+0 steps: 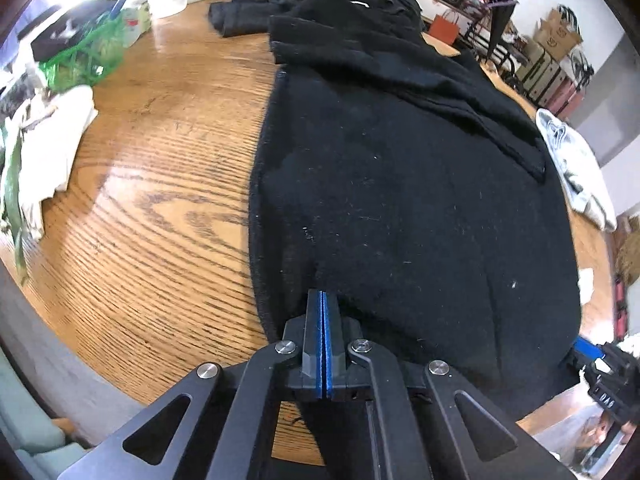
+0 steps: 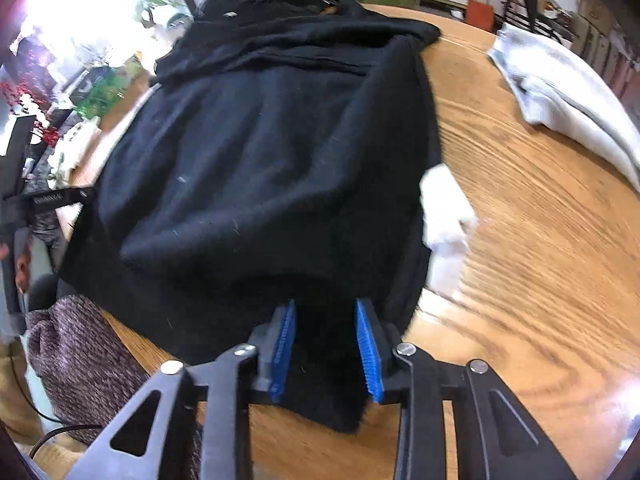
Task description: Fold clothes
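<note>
Blue pads pressed flat together mark the left gripper (image 1: pixel 323 300), its jaws closed with only a thin seam between them; its tip sits on the near hem of the black garment (image 1: pixel 400 184), and whether any cloth is pinched in that seam cannot be told. In the right wrist view, the right gripper (image 2: pixel 326 312) has its jaws apart, a fold of the same garment's near edge lying in the gap between the blue pads (image 2: pixel 285 340) without being squeezed. A tongue of black cloth hangs toward the camera there, over the table (image 2: pixel 540 280) edge.

Beyond the grippers the garment lies spread along the wooden table, its left edge running fairly straight in the left view, with a broad bare band of wood beside it. Its right edge in the right view drops just beside a small white cloth (image 2: pixel 444 216), which touches or nearly touches the black fabric. Past that, open wood reaches to a pale grey garment (image 2: pixel 568 96) lying well apart near the far right rim.

Farther up, the black cloth bunches into thicker folds and a sleeve (image 1: pixel 240 16) juts left across the wood. On the table's left side sit a white rag (image 1: pixel 52 152) and a green basket (image 1: pixel 88 60), clear of the garment. Clutter lines the far end.
</note>
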Demonstrator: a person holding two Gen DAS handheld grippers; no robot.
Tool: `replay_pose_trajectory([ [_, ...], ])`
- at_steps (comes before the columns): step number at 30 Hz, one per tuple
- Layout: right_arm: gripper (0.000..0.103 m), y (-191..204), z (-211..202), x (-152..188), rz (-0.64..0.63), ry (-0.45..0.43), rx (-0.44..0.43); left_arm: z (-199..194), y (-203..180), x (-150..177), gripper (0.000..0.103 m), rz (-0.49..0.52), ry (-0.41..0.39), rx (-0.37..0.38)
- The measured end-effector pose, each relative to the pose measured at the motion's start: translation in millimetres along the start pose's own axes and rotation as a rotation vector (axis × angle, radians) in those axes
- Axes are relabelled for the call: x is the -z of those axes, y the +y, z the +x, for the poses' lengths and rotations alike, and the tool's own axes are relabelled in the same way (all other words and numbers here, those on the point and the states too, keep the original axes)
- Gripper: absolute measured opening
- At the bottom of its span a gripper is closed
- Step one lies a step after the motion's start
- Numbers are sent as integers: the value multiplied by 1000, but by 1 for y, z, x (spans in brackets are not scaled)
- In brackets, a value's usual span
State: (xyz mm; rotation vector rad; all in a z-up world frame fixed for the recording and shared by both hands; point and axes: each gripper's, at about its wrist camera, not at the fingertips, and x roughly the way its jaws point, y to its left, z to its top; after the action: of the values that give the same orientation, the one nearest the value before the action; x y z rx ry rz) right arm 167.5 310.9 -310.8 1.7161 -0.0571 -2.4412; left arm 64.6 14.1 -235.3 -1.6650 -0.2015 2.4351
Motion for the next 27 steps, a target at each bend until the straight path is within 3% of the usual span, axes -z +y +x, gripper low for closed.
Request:
replay_pose_trajectory([
  [3, 29, -6, -1, 4, 24, 1, 6, 1, 3, -4, 3, -35, 4, 11],
  [6, 32, -5, -1, 2, 22, -11, 2, -22, 0, 0, 4, -68, -27, 27],
  [8, 34, -5, -13, -3, 40, -55, -47, -52, -15, 4, 5, -19, -153, 108],
  [9, 35, -5, -23, -7, 52, -100, -65, -65, -23, 6, 8, 13, -206, 111],
  [11, 45, -1, -47, -14, 51, -202, -77, -93, -47, 12, 25, 96, -307, 75],
  [13, 54, 12, -75, -22, 2, -315, -50, -110, -69, 18, 67, 157, -363, 41],
  [15, 64, 28, -98, -28, -50, -389, -24, -125, -89, 27, 76, 192, -409, 36],
  [17, 79, 42, -117, -32, -92, -449, 0, -130, -95, 32, 77, 195, -422, 36],
  [19, 88, 53, -131, -34, -125, -499, 36, -127, -101, 36, 77, 182, -415, 19],
  [24, 91, 67, -136, -21, -119, -494, 12, -116, -109, 43, 77, 204, -339, -22],
  [27, 92, 67, -140, 2, -114, -483, 21, -121, -110, 49, 77, 222, -342, -56],
])
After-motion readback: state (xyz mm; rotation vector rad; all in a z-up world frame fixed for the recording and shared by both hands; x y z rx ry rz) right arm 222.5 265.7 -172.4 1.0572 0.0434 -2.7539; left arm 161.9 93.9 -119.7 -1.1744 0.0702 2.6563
